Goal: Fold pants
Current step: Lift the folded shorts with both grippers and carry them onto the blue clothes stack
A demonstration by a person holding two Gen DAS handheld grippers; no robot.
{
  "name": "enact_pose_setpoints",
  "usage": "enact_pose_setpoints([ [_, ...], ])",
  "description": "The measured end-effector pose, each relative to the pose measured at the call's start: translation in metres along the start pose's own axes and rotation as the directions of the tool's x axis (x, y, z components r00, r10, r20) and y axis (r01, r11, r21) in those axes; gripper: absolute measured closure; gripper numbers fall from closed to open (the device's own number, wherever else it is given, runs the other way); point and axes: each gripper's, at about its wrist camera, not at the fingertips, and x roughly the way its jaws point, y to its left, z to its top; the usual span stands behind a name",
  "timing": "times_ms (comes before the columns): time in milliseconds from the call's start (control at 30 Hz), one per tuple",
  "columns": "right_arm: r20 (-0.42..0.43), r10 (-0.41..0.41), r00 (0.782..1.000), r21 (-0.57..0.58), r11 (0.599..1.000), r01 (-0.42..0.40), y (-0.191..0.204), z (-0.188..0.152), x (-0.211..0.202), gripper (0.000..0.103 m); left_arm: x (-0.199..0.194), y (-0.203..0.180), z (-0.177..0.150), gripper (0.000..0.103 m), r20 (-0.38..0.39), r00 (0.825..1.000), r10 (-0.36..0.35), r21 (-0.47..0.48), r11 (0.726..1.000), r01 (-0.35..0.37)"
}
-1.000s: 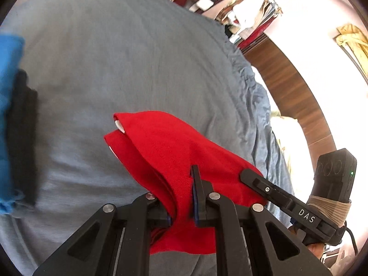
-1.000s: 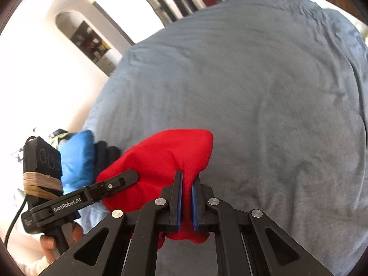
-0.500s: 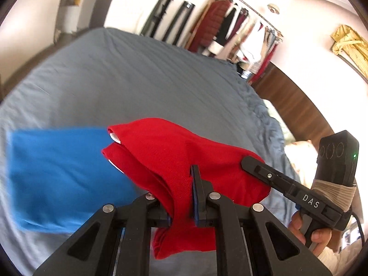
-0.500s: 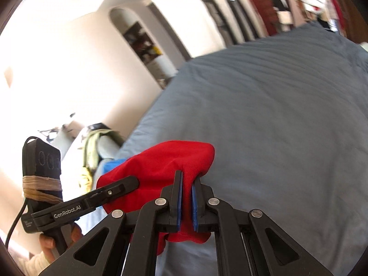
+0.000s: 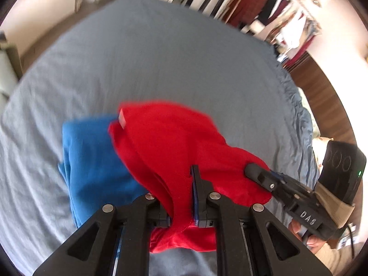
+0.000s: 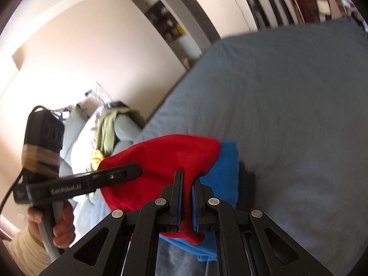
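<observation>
1. You are getting bright daylight in both views, and the wall is glaring white.
2. Motion blur is smearing the clothes rack.
3. Fisheye bending is curving the bed, with edges darkening.

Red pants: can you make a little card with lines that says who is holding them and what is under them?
Item: red pants, bunched up
Left gripper: shut on red pants
Right gripper: shut on red pants
Underneath: folded blue garment, partly covered by the red cloth
Surface: bed with grey sheet
Background: clothes rack, blurred
</observation>
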Motion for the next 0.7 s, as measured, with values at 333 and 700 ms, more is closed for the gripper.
enact_pose_setpoints([
  [333, -0.146, -0.017, 0.989, 0.071, 0.997, 0.028, -0.019, -0.030, 0.029, 0.095, 0.022, 0.007, -0.025, 0.073, -0.101, 0.991, 0.087, 0.019, 0.996, -0.086],
  [700, -0.107, -0.113, 0.988, 0.043, 0.992, 0.118, -0.020, -0.036, 0.011, 0.069, 0.005, -0.006, -0.023, 0.049, -0.001, 0.981, 0.192, 0.101, 0.976, -0.191],
])
